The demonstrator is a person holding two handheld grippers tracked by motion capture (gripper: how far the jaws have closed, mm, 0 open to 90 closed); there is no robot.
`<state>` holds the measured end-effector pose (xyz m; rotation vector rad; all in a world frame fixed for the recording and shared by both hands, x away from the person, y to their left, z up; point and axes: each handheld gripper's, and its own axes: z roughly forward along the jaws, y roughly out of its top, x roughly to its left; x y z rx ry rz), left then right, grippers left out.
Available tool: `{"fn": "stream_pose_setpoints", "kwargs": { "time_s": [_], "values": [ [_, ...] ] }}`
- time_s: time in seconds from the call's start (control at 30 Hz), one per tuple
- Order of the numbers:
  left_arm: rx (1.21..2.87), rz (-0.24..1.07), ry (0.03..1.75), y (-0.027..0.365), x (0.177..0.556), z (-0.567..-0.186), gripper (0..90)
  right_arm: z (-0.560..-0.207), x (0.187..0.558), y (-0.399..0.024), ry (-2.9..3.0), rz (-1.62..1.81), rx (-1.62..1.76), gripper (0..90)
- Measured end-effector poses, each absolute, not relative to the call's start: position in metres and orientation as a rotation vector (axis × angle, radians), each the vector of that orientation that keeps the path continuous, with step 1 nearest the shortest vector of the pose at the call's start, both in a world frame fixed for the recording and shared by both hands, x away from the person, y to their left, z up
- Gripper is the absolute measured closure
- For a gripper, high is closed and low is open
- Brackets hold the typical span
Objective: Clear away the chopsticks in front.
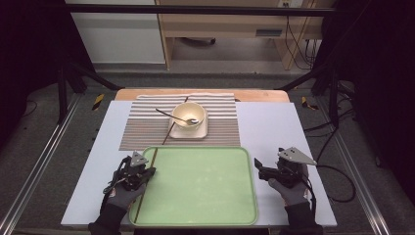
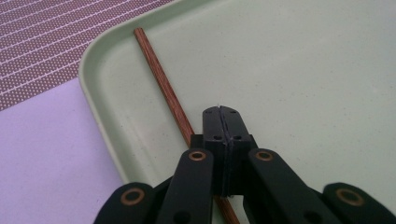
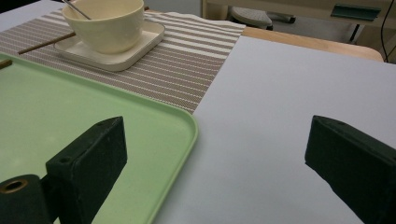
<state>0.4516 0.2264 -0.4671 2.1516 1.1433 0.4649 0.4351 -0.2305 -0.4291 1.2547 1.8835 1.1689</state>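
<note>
Chopstick lies just left of the left gripper — jaws pressed together, empty — right gripper spread wide.

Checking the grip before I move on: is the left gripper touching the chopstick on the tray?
Cannot tell. In the left gripper view the left gripper has shut jaws above the chopstick, hiding any contact.

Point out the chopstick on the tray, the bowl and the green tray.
chopstick (image 2: 161, 77), left gripper view, middle of its bare shaft.
bowl (image 3: 108, 29), right gripper view, outer wall.
green tray (image 1: 205, 196), high view, bare floor of the tray.
</note>
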Motion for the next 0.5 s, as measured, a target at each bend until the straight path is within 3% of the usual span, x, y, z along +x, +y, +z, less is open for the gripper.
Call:
{"fn": "stream_pose_setpoints", "kwargs": {
  "time_s": [0.5],
  "values": [
    [2.059, 0.495, 1.107, 0.227, 0.450, -0.451, 89.6, -0.429, 0.435, -0.230, 1.885, 1.166, 1.252, 5.8]
  ]
}}
